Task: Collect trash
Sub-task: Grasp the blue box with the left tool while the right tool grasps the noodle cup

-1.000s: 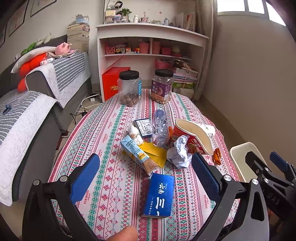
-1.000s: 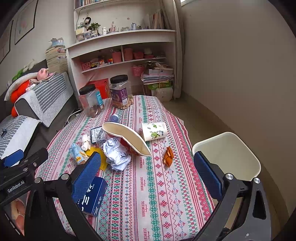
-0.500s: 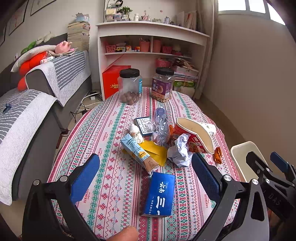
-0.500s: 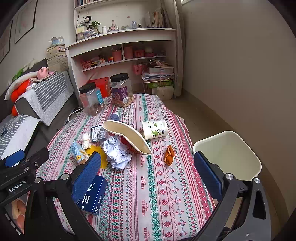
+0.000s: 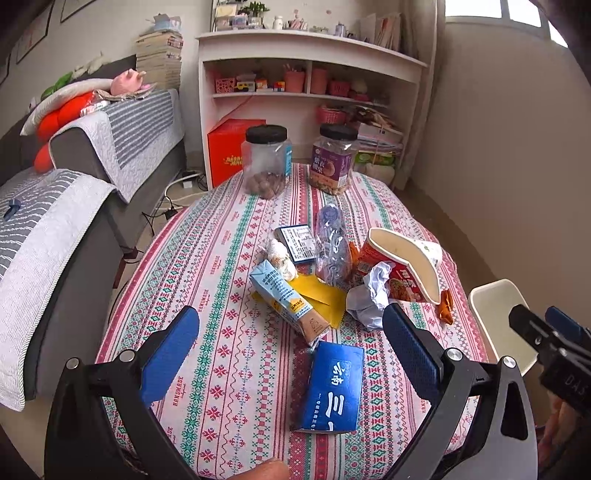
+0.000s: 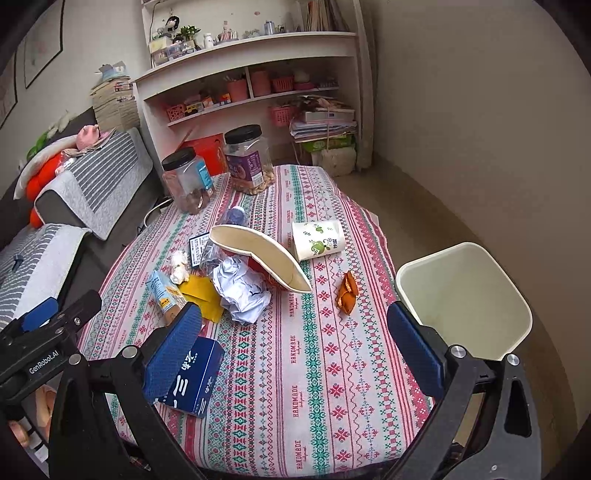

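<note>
Soft daylight from window (image 5: pixel 480 9), sharp, fisheye-warped w/ dark corners.

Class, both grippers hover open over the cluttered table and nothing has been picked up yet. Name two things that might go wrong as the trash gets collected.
1. The trash bin stands off the table's right edge, so a short drop may miss it.
2. The crumpled paper leans against the squashed noodle cup; grabbing one could drag the other.

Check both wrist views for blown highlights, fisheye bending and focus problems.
Left wrist: window overexposed, shelf unit bowed, dark vignette corners, trash sharp. Right wrist: even soft daylight, no glare, bin rim stretched, nearby fingers slightly soft.
</note>
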Tool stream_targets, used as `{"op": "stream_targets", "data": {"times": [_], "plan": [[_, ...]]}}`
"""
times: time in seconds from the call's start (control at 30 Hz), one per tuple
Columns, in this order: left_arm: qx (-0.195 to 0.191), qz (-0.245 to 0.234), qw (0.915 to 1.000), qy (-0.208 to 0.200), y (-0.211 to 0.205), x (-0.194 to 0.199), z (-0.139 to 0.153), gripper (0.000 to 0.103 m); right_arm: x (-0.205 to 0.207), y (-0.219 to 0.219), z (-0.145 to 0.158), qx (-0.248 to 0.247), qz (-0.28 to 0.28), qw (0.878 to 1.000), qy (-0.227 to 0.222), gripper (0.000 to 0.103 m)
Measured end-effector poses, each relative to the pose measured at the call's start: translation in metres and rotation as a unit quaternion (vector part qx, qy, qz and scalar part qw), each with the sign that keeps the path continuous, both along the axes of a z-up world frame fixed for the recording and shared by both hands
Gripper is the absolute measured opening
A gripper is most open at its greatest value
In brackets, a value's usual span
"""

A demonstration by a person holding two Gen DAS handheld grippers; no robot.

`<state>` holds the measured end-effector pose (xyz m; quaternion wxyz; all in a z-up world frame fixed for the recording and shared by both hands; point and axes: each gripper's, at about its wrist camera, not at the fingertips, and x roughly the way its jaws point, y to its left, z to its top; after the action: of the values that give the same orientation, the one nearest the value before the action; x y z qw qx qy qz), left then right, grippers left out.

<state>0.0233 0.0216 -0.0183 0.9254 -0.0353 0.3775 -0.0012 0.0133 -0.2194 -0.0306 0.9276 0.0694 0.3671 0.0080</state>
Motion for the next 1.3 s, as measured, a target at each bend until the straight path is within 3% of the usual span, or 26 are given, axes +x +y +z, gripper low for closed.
{"op": "stream_targets", "data": {"times": [0.07, 0.2, 0.43, 0.53, 0.6, 0.7, 0.73, 0.77, 0.83, 0.93, 1.07, 1.17, 1.3], "plan": [[-0.006, -0.03, 0.9978, 0.059, 0.0, 0.015, -0.018, 0.097, 0.015, -0.008, 0.005, 0.015, -0.005, 0.999, 0.028, 0.096], [-0.044, -0.069, 0.9805, 0.178, -0.003, 0.033, -0.063, 0.097, 0.052, -0.025, 0.01, 0.06, -0.008, 0.996, 0.067, 0.096], [-0.011, -0.09, 0.9624, 0.256, -0.038, 0.049, -0.108, 0.096, 0.106, -0.034, -0.016, 0.058, 0.014, 0.991, 0.118, 0.096], [0.032, -0.082, 0.9569, 0.277, -0.047, 0.057, -0.124, 0.097, 0.117, -0.029, -0.027, 0.029, 0.034, 0.99, 0.13, 0.096], [0.039, -0.077, 0.954, 0.287, -0.05, 0.062, -0.134, 0.096, 0.122, -0.024, -0.028, 0.006, 0.052, 0.99, 0.129, 0.096], [0.029, -0.088, 0.9482, 0.304, -0.055, 0.065, -0.147, 0.074, 0.13, -0.016, -0.035, 0.003, 0.084, 0.986, 0.143, 0.096], [0.027, -0.094, 0.9461, 0.309, -0.056, 0.065, -0.151, 0.062, 0.133, -0.012, -0.038, 0.0, 0.093, 0.985, 0.147, 0.096], [0.029, -0.1, 0.9444, 0.312, -0.058, 0.062, -0.153, 0.058, 0.135, -0.006, -0.04, -0.008, 0.101, 0.984, 0.148, 0.096], [0.038, -0.11, 0.9484, 0.295, -0.062, 0.054, -0.151, 0.057, 0.137, 0.007, -0.043, -0.03, 0.119, 0.982, 0.146, 0.096], [0.033, -0.128, 0.9624, 0.237, -0.061, 0.034, -0.119, 0.057, 0.142, 0.022, -0.047, -0.069, 0.132, 0.979, 0.138, 0.096], [0.038, -0.118, 0.9788, 0.162, -0.046, 0.015, -0.082, 0.057, 0.155, 0.031, -0.054, -0.072, 0.132, 0.979, 0.137, 0.096], [0.048, -0.09, 0.9866, 0.127, -0.031, 0.028, -0.053, 0.057, 0.164, 0.034, -0.059, -0.059, 0.134, 0.979, 0.142, 0.091], [0.001, -0.056, 0.991, 0.122, -0.008, 0.058, -0.019, 0.057, 0.172, 0.041, -0.068, -0.047, 0.134, 0.978, 0.154, 0.09]]}}
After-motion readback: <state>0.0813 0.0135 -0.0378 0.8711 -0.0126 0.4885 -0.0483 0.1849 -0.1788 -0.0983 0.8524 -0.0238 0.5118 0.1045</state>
